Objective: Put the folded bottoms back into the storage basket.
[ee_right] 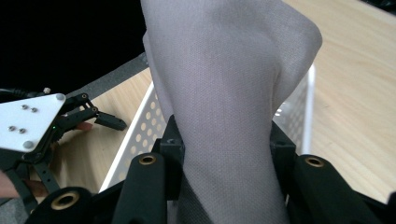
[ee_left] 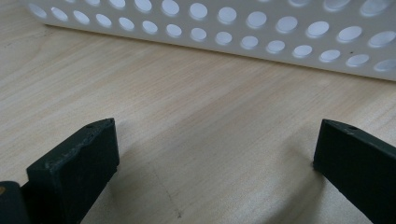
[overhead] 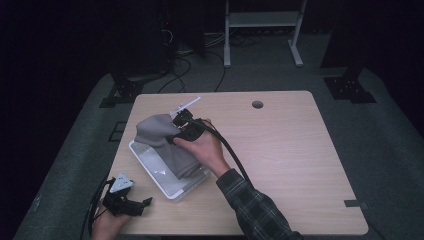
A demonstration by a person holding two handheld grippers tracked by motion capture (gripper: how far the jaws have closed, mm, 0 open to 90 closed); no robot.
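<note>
1. Hanging from the right gripper (overhead: 184, 120), the grey cloth (overhead: 159, 134) drapes over the white perforated basket (overhead: 172, 192) near the tabletop's (overhead: 280, 150) front-left corner; its fingers are clamped on the fabric.
2. Left gripper (overhead: 137, 205) rests at the front edge, fingers (ee_left: 77, 161) spread, holding nothing.
3. Judged step: moving cloth at basket; next calls for a steady, controlled carry.

Grey cloth (overhead: 162, 137) (white perforated basket (overhead: 150, 165)).

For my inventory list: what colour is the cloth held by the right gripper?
Plain grey; the cloth shows best in the right gripper view.
</note>
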